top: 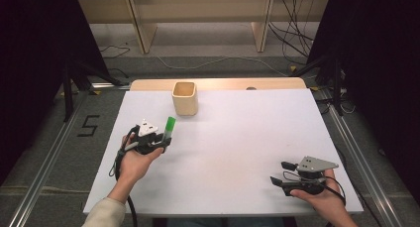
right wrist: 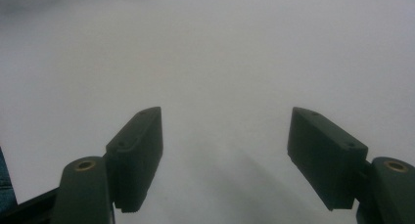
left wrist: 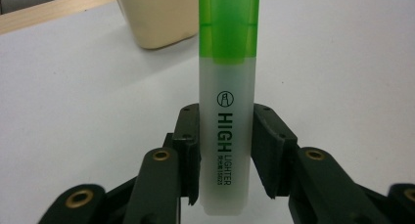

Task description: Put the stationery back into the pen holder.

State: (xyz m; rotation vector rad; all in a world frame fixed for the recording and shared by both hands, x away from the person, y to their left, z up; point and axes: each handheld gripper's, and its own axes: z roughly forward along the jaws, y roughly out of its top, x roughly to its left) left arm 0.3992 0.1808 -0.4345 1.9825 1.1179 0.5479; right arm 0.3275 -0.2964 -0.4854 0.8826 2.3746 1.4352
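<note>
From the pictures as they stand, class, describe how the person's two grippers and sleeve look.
Both the left gripper and the right gripper are black, with two blocky jaws on brass-coloured pivots. Each carries a grey three-cornered plate on top and trails a black cable. A cream sleeve covers the left forearm.

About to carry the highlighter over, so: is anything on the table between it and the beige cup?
Nothing visible. The highlighter sits clamped in the left tongs, green cap toward the cup, with bare white table between them. The right tongs rest open, far off to the side.
</note>
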